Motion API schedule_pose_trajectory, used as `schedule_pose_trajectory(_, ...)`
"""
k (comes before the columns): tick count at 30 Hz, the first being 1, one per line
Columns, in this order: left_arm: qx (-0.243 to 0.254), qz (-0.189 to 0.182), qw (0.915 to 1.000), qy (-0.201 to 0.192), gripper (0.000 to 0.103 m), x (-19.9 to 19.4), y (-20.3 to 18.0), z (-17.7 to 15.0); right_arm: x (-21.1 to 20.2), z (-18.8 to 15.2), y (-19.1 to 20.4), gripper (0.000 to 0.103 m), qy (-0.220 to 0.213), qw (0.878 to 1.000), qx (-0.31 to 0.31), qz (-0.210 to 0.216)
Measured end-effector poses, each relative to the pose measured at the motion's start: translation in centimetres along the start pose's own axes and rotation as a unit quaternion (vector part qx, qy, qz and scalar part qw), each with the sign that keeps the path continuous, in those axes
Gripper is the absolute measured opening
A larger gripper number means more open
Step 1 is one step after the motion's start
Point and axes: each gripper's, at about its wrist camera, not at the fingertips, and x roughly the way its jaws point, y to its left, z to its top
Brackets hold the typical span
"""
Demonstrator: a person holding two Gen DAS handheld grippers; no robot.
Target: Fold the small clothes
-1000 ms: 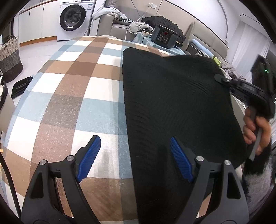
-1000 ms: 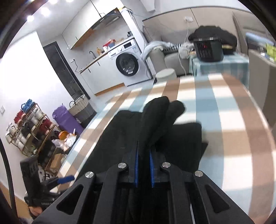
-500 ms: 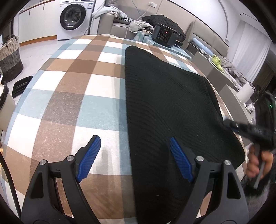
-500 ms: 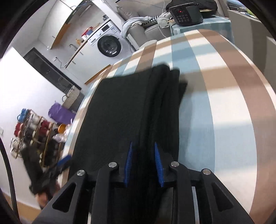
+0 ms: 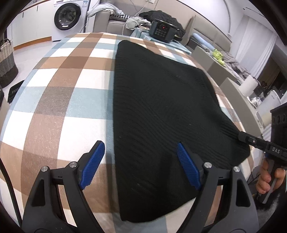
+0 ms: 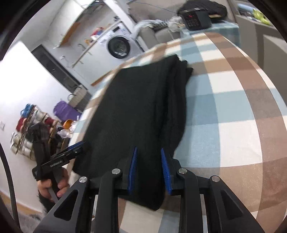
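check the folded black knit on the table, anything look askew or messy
Slightly. In the right wrist view the black knit has its far right corner fanned out, the stacked layers stepping past each other rather than lining up. Its near edge hangs past the checked tablecloth. No spills or damage show.

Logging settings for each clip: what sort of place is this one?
Most likely a home, an open living and laundry area: a washing machine under a counter, a sofa strewn with clothes, and a checked tablecloth bearing a black knit garment.
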Motion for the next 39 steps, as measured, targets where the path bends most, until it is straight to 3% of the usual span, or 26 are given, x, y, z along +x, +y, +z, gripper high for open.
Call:
schedule_pose_trajectory(8,0.026,-0.019,0.9994,-0.015,0.081,-1.4,-2.1,-0.2,1.8,-0.3,-0.8,0.027,0.02,1.0,0.018,0.007)
schedule_pose_trajectory(9,0.03,-0.02,0.9992,-0.015,0.081,-1.5,-2.4,-0.3,2.0,-0.3,-0.9,0.022,0.02,1.0,0.022,0.006)
schedule_pose_trajectory(11,0.036,-0.019,0.9991,-0.013,0.081,-1.5,-2.7,-0.4,1.2,0.2,-0.4,0.014,0.006,0.999,0.026,0.028)
schedule_pose_trajectory(14,0.032,-0.015,0.9993,-0.011,0.081,-1.4,-2.5,-0.4,-1.0,1.0,1.2,0.013,-0.025,0.997,0.031,0.072)
schedule_pose_trajectory(16,0.027,-0.014,0.9995,-0.012,0.081,-1.4,-2.2,-0.3,-1.4,1.2,1.8,0.013,-0.014,0.996,0.039,0.084)
schedule_pose_trajectory(18,0.026,-0.013,0.9995,-0.011,0.081,-1.3,-2.0,-0.3,-0.8,0.6,2.1,0.013,0.002,0.998,0.024,0.055)
schedule_pose_trajectory(20,0.024,-0.015,0.9996,-0.008,0.081,-1.2,-1.8,-0.3,1.1,-0.5,1.5,0.013,0.033,0.999,0.008,-0.021)
schedule_pose_trajectory(21,0.025,-0.015,0.9996,-0.007,0.081,-1.0,-1.8,-0.4,2.1,-1.0,0.8,0.013,0.051,0.998,0.012,-0.04)
schedule_pose_trajectory(28,0.057,-0.019,0.9982,-0.006,0.081,-0.8,-3.3,-1.0,0.5,-0.1,0.8,0.02,0.021,0.999,0.002,-0.024)
schedule_pose_trajectory(34,0.077,-0.014,0.9969,-0.01,0.081,-1.3,-4.0,-1.2,2.0,-0.6,0.1,0.02,0.038,0.999,0.007,-0.027)
schedule_pose_trajectory(37,0.078,-0.013,0.9967,-0.019,0.081,-2.0,-3.9,-1.0,1.6,0.0,-0.2,0.02,0.03,0.999,0.022,-0.005)
schedule_pose_trajectory(39,0.078,-0.015,0.9965,-0.025,0.081,-2.4,-3.9,-0.8,1.3,0.8,-0.8,0.027,0.018,0.999,0.044,0.016)
